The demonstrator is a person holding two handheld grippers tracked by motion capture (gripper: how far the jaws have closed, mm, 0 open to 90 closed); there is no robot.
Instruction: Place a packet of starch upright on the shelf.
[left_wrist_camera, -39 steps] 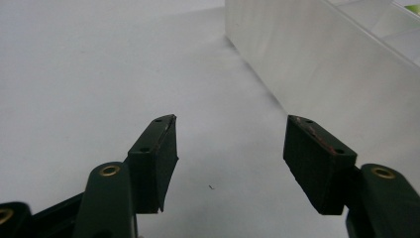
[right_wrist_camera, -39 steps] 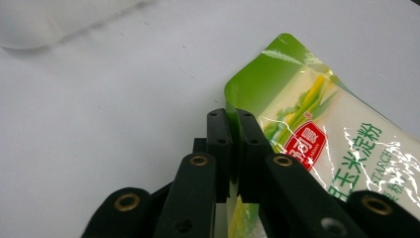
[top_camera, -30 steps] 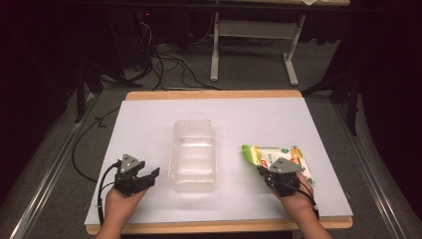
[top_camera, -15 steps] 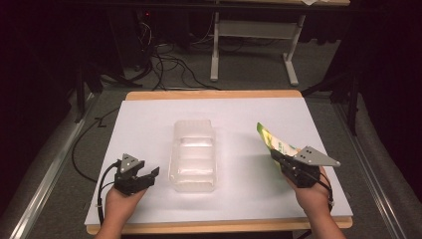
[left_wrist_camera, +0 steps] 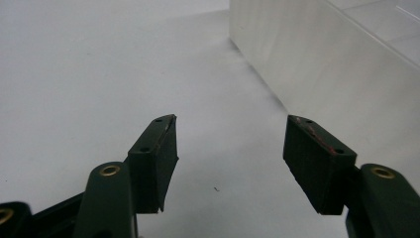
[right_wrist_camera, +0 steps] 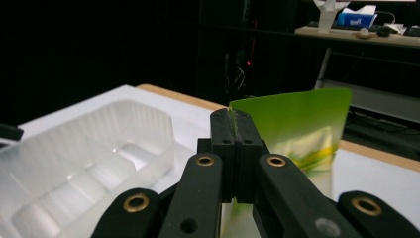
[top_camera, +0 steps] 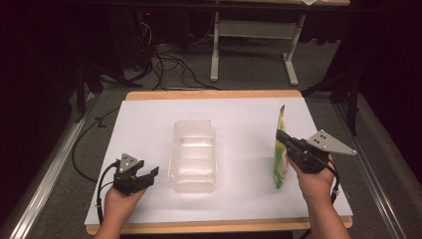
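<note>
Lifted off the table since 1 second ago, the green packet (top_camera: 280,149) hangs pinched in the right gripper (top_camera: 282,141); the left gripper (top_camera: 149,174) rests spread. Next, probably carrying it over the clear tray (top_camera: 194,155).

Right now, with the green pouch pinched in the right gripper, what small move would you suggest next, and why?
Probably carry the green pouch sideways toward the clear plastic tray. The right gripper is shut on its edge and holds it on edge above the table, while the tray sits empty beside it. The left gripper rests open near the tray.
</note>
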